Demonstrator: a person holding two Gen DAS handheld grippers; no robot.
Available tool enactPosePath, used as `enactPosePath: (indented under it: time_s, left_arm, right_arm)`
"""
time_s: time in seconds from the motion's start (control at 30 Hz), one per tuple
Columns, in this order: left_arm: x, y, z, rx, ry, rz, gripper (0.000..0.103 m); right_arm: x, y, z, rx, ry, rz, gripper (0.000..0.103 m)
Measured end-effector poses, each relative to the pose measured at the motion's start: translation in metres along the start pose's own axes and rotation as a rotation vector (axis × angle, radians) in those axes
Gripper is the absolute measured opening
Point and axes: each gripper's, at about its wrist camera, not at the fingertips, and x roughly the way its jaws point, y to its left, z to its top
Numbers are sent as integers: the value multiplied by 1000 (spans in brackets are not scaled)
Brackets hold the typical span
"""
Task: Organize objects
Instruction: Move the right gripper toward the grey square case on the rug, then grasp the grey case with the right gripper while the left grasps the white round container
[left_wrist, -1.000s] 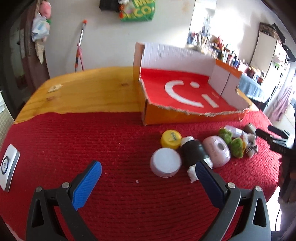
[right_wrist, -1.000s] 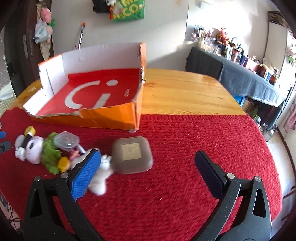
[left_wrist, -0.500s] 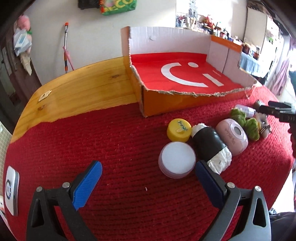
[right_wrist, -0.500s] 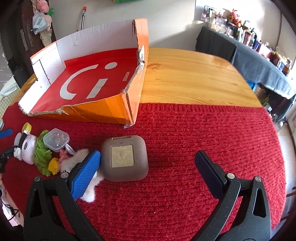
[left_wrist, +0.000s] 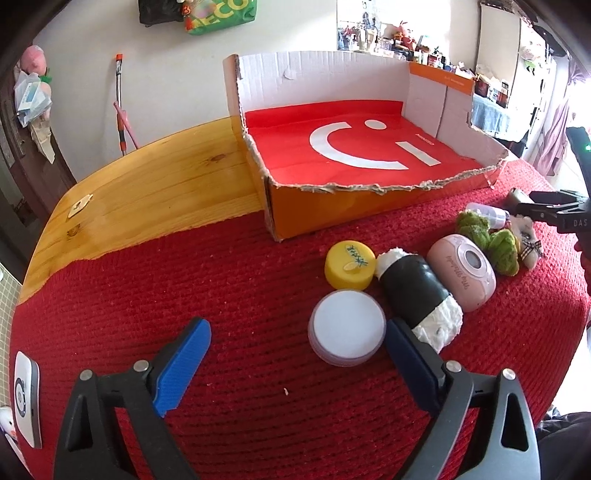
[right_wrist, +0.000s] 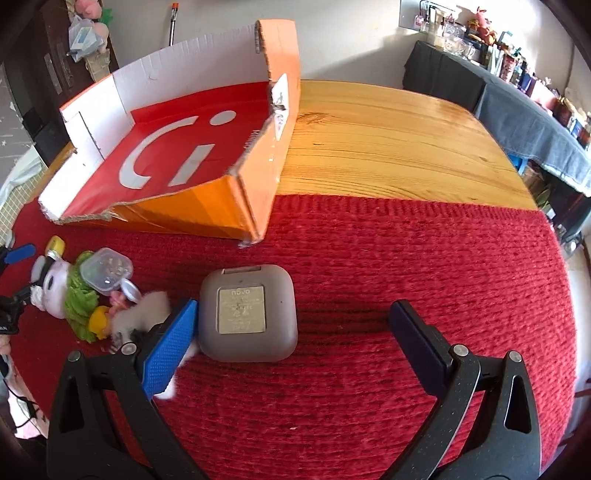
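Red knitted cloth (left_wrist: 240, 295) covers the near half of a wooden table (right_wrist: 388, 147); cluttered shelves fill the upper right of both views. My left tongs (left_wrist: 297, 354) gape beside the white-lidded jar (left_wrist: 346, 332). Only the right view shows the grey case (right_wrist: 247, 314), lying within my right tongs' (right_wrist: 291, 336) wide-open gap. Box (left_wrist: 351, 147) at upper centre.

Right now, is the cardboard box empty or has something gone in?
Empty. Both wrist views show the cardboard box with its red floor bare; the white-lidded jar and gray case lie outside on the red cloth.

Both tongs, left (left_wrist: 295, 354) and right (right_wrist: 291, 336), now nearer the clutter and orange box (left_wrist: 332, 210).
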Motion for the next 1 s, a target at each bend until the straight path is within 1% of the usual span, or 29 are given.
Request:
enactPosePath:
  time_s: [0.07, 0.13, 0.2, 0.3, 0.37, 0.4, 0.47, 0.5, 0.53, 0.57, 0.63, 0.67, 0.83, 1.0]
  left_arm:
    - [0, 0, 0, 7, -3, 0, 96]
    - [-1, -1, 0, 15, -8, -5, 93]
    - [-2, -3, 0, 19, -12, -13, 89]
    - [-3, -4, 0, 18, -16, -31, 82]
    - [-4, -6, 0, 24, -18, -38, 78]
    - [-4, -7, 0, 28, -20, -44, 75]
    - [-6, -9, -1, 36, -25, -55, 70]
    - [-6, -10, -1, 41, -27, -59, 65]
    - [-7, -12, -1, 44, -30, -67, 60]
    - [-8, -13, -2, 45, -31, -78, 57]
    - [-9, -15, -1, 45, -30, -91, 45]
    - [-9, -16, -1, 46, -29, -93, 43]
    - [-12, -20, 0, 43, -34, -69, 43]
    - [-20, -19, 2, 26, -54, -72, 43]
  right_arm:
    - [0, -3, 0, -2, 2, -10, 103]
    - [2, -2, -1, -6, 4, -13, 103]
    - [3, 3, -3, -31, -3, -36, 103]
    - [1, 6, -4, -43, -20, -34, 97]
    - [1, 7, -3, -50, -30, -31, 90]
    - [0, 8, -4, -56, -35, -29, 88]
    - [0, 11, -4, -69, -44, -24, 76]
    - [-1, 12, -5, -74, -48, -18, 72]
    - [-2, 14, -5, -79, -51, -10, 64]
    - [-3, 15, -5, -81, -51, 3, 57]
    - [-4, 17, -5, -80, -55, 10, 49]
    - [-5, 18, -5, -77, -57, 12, 49]
    - [-8, 16, -7, -51, -64, 46, 49]
    - [-20, 20, -6, -44, -91, 46, 49]
